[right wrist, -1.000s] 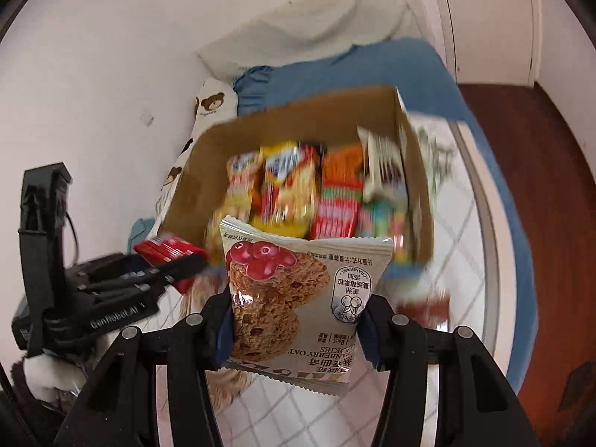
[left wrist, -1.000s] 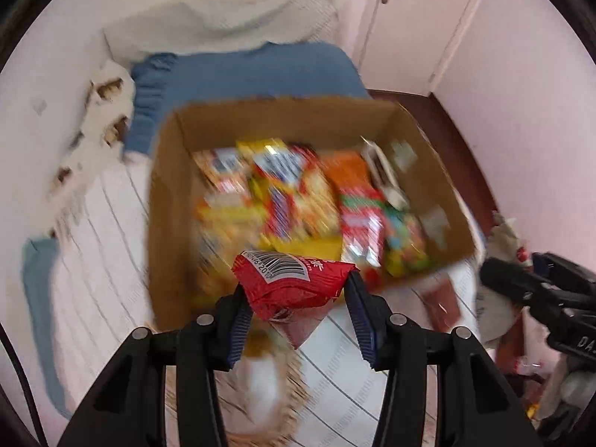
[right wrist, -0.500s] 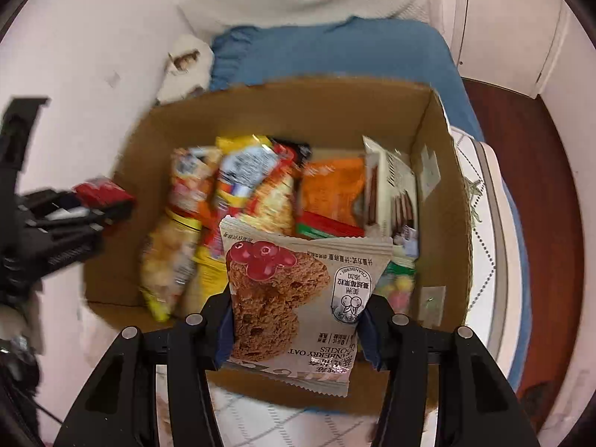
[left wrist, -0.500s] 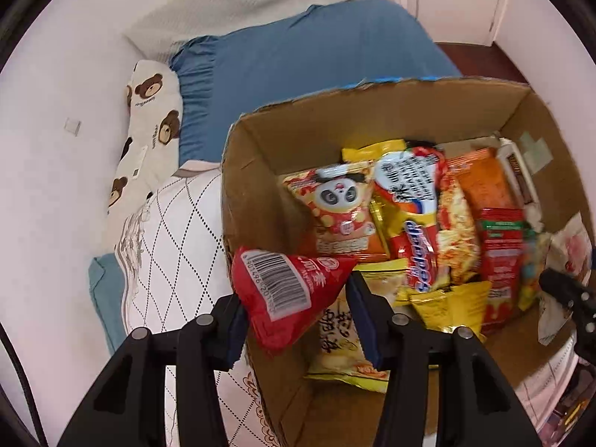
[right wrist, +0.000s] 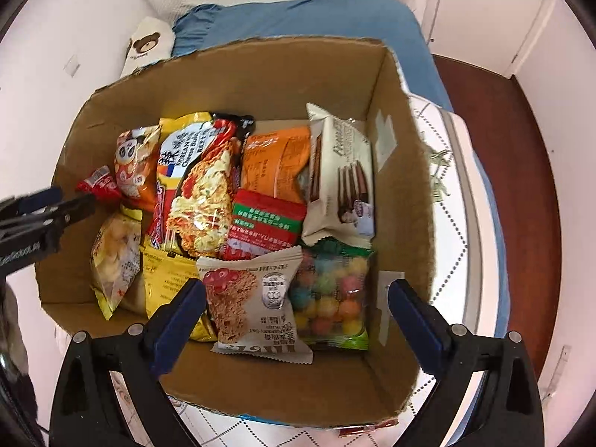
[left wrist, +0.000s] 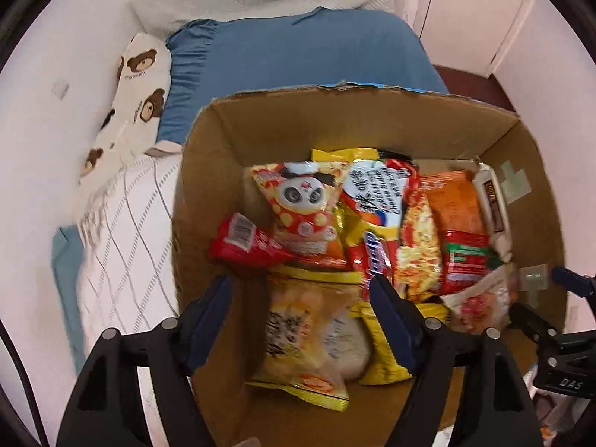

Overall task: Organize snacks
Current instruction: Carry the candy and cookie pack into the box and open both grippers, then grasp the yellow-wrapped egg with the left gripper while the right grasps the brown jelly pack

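Cardboard box (right wrist: 231, 85) sits on the bed (left wrist: 123, 223), packed with snack bags.

Left gripper (left wrist: 301, 320): fingers spread wide, nothing between them, poised over the box's left wall. Just ahead of them the red packet (left wrist: 246, 242) lies against the left inside wall, touching the panda bag (left wrist: 301, 205). The red packet is motion-blurred in the left view; only a barcode is legible. From the right view just a corner of it (right wrist: 98, 182) shows, behind the left gripper's dark finger (right wrist: 52, 201).

Right gripper (right wrist: 298, 313): fingers spread wide, gripping nothing. The cranberry oat cookie pack (right wrist: 253, 298) lies between them but free of both, resting on the box floor against the bag of coloured candy balls (right wrist: 331, 298). In the left view that pack is a pale smear at the right wall.

Other contents: noodle packet (right wrist: 201, 201), orange bag (right wrist: 275, 160), red-and-green pack (right wrist: 264, 223), cream wafer pack (right wrist: 339, 171), yellow chip bag (left wrist: 309, 339), blurred, print unreadable.

Box's near wall is cut off behind the gripper bodies. Blue pillow (left wrist: 298, 56) and bear-print pillow (left wrist: 138, 85) lie beyond the box. Whatever lies under the top layer of bags is hidden.
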The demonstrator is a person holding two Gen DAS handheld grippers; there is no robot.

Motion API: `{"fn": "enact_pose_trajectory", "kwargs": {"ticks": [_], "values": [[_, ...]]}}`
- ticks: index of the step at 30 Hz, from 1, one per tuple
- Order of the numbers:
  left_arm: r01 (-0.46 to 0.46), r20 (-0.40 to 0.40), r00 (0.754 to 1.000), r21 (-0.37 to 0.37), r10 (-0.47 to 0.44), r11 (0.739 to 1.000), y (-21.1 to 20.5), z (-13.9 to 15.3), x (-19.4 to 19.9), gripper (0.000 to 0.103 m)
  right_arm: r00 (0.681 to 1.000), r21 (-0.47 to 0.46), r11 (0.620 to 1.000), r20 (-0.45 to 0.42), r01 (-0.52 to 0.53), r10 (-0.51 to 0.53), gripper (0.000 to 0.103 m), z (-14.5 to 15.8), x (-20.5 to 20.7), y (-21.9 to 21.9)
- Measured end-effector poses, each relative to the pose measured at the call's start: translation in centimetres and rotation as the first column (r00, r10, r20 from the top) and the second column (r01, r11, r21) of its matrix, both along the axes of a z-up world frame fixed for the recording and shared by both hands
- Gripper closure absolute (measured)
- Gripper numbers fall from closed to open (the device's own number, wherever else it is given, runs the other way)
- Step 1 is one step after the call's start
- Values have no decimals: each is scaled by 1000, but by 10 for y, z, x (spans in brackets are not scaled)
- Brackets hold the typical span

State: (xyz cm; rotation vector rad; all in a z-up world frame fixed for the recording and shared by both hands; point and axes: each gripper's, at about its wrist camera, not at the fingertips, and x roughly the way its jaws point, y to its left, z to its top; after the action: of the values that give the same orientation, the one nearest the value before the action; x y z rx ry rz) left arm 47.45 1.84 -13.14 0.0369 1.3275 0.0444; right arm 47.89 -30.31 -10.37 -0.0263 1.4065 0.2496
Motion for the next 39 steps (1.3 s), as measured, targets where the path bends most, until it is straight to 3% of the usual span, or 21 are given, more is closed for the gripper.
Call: {"fn": "enact_pose_trajectory", "kwargs": {"ticks": [6,13,25,39], "values": [[-27,35,999,-59,29,998,-7,7,-23,28,998,3,1000,55,11,-11,3,20,-12,-1],[-32,147,988,-74,43,997,-13,30,-57,28,990,-5,1000,140,11,-10,3,47,-38,-1],[8,330,944,-73,17,997,-29,84,-132,28,955,22,999,294,28,-34,3,102,-97,-15],[15,445,895,-111,37,994,-35,126,-203,29,897,53,998,438,33,-53,3,167,-173,-27]]}}
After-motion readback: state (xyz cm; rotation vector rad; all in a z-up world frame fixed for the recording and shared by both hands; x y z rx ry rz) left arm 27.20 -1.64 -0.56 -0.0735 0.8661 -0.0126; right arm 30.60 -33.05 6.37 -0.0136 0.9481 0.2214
